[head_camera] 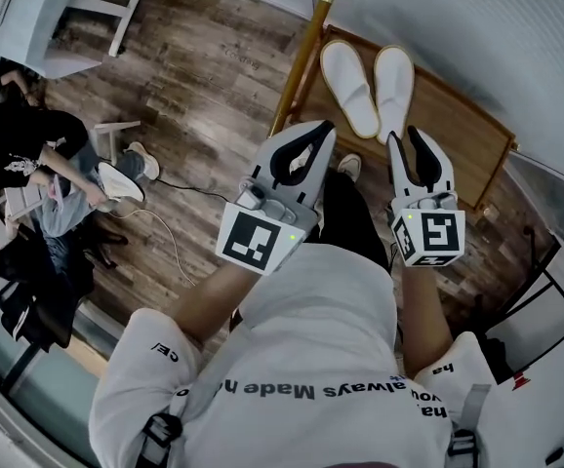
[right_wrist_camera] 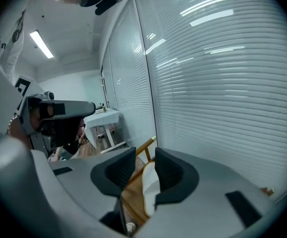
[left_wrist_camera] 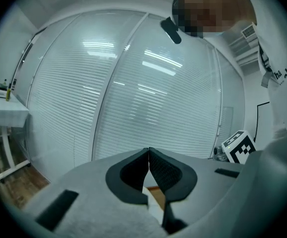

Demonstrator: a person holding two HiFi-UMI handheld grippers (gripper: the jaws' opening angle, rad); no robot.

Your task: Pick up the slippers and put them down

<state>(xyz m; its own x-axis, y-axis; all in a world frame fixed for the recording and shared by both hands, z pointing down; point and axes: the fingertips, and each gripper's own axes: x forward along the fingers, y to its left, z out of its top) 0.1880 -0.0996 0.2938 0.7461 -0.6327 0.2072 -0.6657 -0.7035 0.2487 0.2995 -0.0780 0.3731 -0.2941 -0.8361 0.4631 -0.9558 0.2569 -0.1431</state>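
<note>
1. While the person looks steeply down, the far left of the head view shows seated people (head_camera: 30, 159) on a plank floor (head_camera: 204, 76), near a white table (head_camera: 77, 13).
2. The left gripper (head_camera: 322, 128) reaches forward at centre. Its own view shows the left gripper (left_wrist_camera: 148, 151) with jaws clenched, the dark pads meeting at the tips and nothing caught between them. Only white blinds (left_wrist_camera: 133, 93) lie beyond the tips.
3. The slippers are a white pair lying side by side, soles down, on a wooden bench (head_camera: 458, 115) against the blinds. The left slipper (head_camera: 348, 86) lies beyond the left gripper's tips and slightly to their right, apart from them.
4. The right slipper (head_camera: 395, 78) lies straight ahead of the right gripper (head_camera: 404, 136). Its near end meets that gripper's tips in the head view, though whether they touch cannot be told there.
5. In the right gripper view, the right gripper (right_wrist_camera: 145, 163) has its jaws released, with a clear gap between the pads. A white slipper (right_wrist_camera: 149, 188) shows through the gap, lower down and past the pads, neither of which presses on it. The bench (right_wrist_camera: 133, 198) lies under it.
</note>
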